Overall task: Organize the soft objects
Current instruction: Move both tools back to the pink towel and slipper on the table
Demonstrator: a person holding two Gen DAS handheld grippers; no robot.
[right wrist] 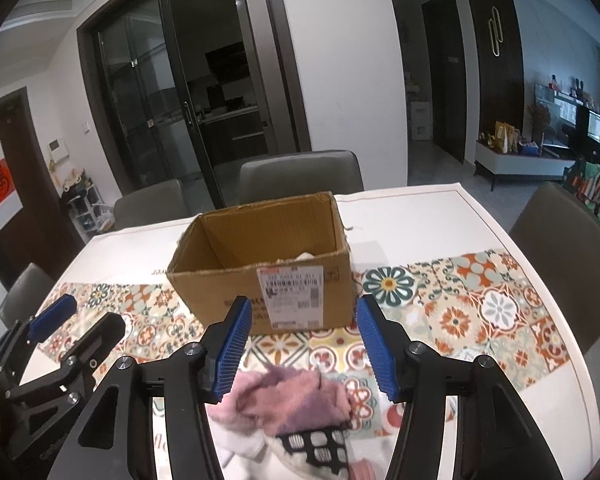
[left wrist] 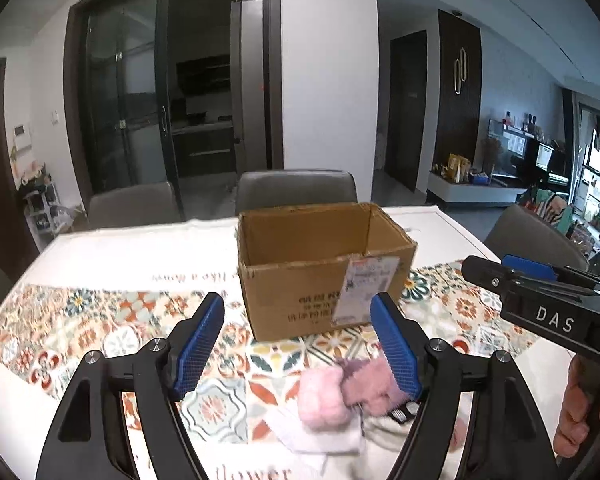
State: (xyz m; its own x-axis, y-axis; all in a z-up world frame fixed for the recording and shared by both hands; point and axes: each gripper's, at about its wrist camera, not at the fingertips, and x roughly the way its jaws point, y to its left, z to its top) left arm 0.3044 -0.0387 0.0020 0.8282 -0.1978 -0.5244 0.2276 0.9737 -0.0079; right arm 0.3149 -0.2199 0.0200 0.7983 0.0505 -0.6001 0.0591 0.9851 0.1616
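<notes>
Cardboard box [right wrist: 260,264] stands open-topped mid-bench, something pale already inside at its right corner; judged the collecting bin. Pile of soft items [right wrist: 288,408] (pink fleece, checked cloth) lies on the bench [right wrist: 440,224] just in front of the box. Left claw [left wrist: 298,344] and right claw [right wrist: 304,348] both hover over the pile, jaws apart, gripping nothing, probably poised to pick.
</notes>
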